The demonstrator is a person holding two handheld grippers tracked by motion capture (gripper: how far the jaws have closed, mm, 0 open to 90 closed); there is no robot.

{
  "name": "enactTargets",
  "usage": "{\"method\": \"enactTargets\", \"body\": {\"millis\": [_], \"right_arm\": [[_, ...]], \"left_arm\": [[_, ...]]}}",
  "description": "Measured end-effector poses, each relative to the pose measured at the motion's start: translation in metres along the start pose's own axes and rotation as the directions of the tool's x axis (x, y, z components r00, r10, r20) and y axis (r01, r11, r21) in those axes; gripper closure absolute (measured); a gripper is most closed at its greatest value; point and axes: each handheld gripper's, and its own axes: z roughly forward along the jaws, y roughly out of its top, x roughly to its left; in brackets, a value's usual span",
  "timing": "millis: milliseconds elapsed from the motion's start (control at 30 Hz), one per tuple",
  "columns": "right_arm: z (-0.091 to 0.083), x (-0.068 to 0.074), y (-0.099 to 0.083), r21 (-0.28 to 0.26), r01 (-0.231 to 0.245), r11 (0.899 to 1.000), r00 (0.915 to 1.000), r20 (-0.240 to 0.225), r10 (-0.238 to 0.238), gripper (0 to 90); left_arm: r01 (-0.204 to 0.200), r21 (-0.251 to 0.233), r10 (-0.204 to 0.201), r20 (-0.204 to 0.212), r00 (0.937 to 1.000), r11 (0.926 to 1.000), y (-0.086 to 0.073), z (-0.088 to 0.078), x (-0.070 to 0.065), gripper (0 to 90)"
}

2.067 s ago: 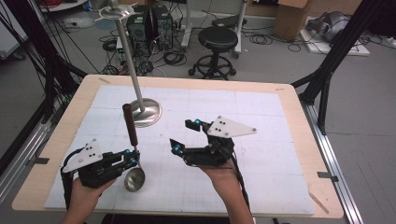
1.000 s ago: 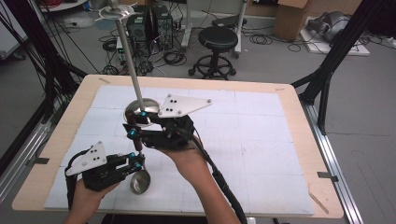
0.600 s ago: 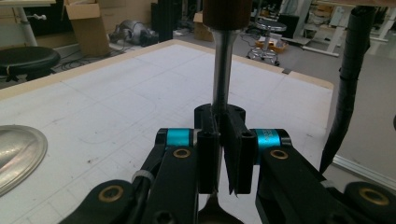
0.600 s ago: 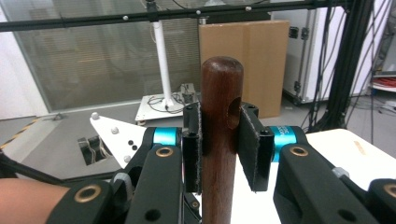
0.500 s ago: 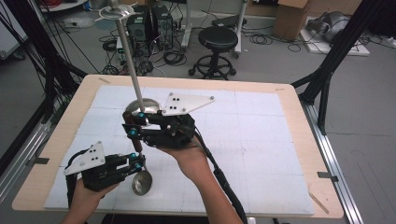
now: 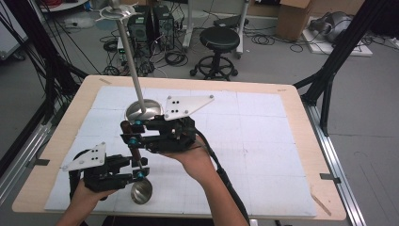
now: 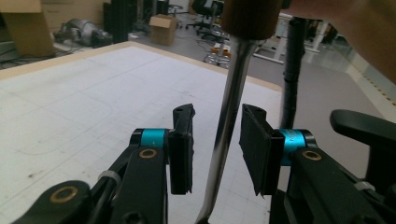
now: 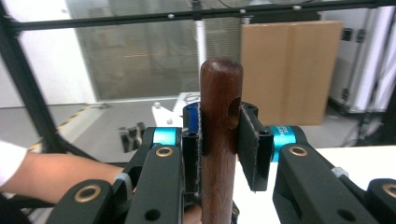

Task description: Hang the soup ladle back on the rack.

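A ladle stands nearly upright at the table's front left, its steel bowl (image 6: 141, 190) low and its dark wooden handle (image 6: 127, 129) on top. My right gripper (image 6: 131, 134) reaches in from the right and is shut on that wooden handle (image 8: 219, 140), with a pad pressed on each side. Below it, my left gripper (image 6: 139, 169) is open around the ladle's steel shaft (image 7: 229, 135). In the left gripper view the shaft runs between the spread pads (image 7: 181, 149), with a gap on its left side.
A metal stand with a round base (image 6: 143, 110) and a tall slanted pole (image 6: 129, 56) sits just behind the grippers. The white gridded mat (image 6: 263, 141) covers the wooden table (image 6: 306, 113). A stool and cables lie on the floor beyond.
My right gripper has crossed from the table's middle to the left and closed on the ladle's wooden handle. The left gripper has stayed low by the shaft.
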Motion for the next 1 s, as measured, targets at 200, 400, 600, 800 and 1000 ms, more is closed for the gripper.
{"method": "enactTargets", "body": {"millis": [200, 400, 600, 800, 1000], "right_arm": [[-0.003, -0.001, -0.001, -0.009, 0.012, 1.000, 0.9986, -0.051, -0.013, 72.7], [-0.008, -0.002, -0.004, -0.030, 0.006, 1.000, 0.9975, -0.070, -0.008, 72.7], [-0.011, -0.002, -0.009, -0.076, -0.039, 0.996, 0.9992, -0.004, 0.039, 50.4], [-0.009, 0.013, -0.014, -0.048, -0.002, 0.999, 0.9737, 0.227, 0.013, 40.9], [-0.001, 0.020, -0.011, -0.021, 0.012, 1.000, 0.9414, 0.337, -0.004, 44.3]], "left_arm": [[-0.006, 0.004, 0.006, 0.034, 0.9994, 1.0000, -0.002, 0.001, 0.000, 70.5], [-0.027, -0.009, 0.027, 0.040, 0.9988, 0.9996, -0.004, 0.002, -0.002, 81.7], [-0.026, 0.006, 0.026, -0.025, 0.9993, 0.9996, -0.001, 0.004, -0.007, 83.8], [-0.008, 0.004, 0.008, -0.162, 0.9868, 1.0000, 0.003, 0.003, -0.009, 83.9], [-0.014, 0.033, 0.022, -0.271, 0.9623, 0.9994, 0.003, 0.005, -0.014, 83.9]]}}
